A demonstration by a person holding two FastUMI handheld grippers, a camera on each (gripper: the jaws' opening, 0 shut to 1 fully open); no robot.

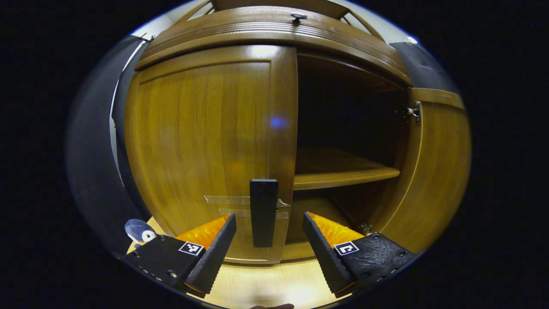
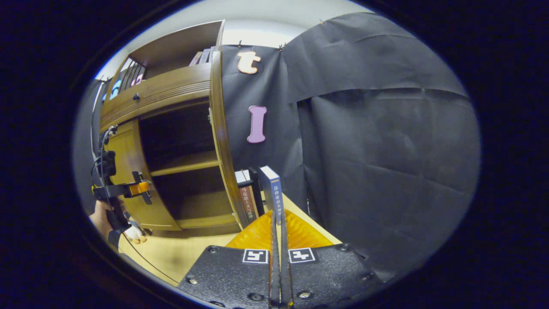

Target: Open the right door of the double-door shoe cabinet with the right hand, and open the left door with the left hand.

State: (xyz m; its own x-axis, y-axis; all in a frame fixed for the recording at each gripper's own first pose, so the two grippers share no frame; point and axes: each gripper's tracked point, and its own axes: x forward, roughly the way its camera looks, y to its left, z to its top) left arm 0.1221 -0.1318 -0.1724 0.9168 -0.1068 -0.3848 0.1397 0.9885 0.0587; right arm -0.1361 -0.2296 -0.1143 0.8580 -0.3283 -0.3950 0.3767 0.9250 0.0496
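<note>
Right door [image 1: 433, 171] already swung wide open. Left door [image 1: 206, 150] is shut, its black handle [image 1: 263, 212] standing vertical, dead ahead between the left gripper [image 1: 269, 240] fingers, which are spread wide, holding nothing. Right gripper [image 2: 278, 262] is closed, empty, off to the right.

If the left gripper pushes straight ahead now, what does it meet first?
Most likely the black upright handle on the closed brown wooden left door: it stands centred between the open left gripper fingers. How far off is unclear.
</note>
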